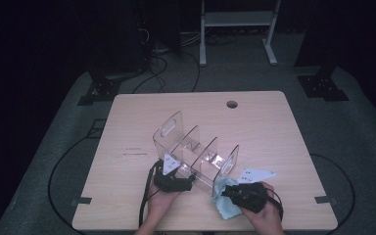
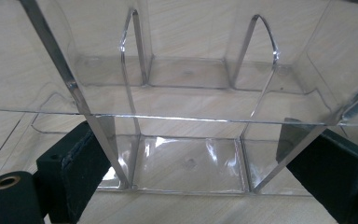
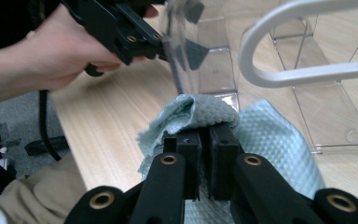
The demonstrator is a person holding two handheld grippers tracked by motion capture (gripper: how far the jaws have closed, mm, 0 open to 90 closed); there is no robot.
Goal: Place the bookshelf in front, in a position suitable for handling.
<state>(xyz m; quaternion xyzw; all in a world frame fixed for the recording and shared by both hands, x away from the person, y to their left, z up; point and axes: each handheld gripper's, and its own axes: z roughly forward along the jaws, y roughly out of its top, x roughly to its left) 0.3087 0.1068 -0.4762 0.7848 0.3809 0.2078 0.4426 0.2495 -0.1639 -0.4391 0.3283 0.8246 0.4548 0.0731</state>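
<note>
The cloth (image 3: 261, 135), pale blue and waffle-textured, lies on the table (image 1: 274, 127) at its near edge, right of the middle, bunched against the near right end of the clear rack (image 1: 196, 152). In the right gripper view a fold of the cloth humps up just above the jaw tips, and the rest spreads out flat to the right beneath the rack's rounded end panel. The right gripper (image 3: 205, 135) has its jaws pressed together with the cloth pinched between them. In the high view this gripper (image 1: 235, 192) sits low over the cloth (image 1: 223, 198), held in the right hand (image 1: 267, 215).

The rack stands diagonally across the middle of the table, a clear plastic organiser with upright dividers and several compartments. The left gripper (image 1: 176, 183) is at the rack's near long side, held in the left hand (image 1: 159, 203). In the left gripper view its jaws stand wide apart, one on each side of a compartment, and dividers rise in front of them; whether the pads touch the plastic cannot be told. The right gripper view shows the left gripper (image 3: 135, 35) up against the rack's near wall
</note>
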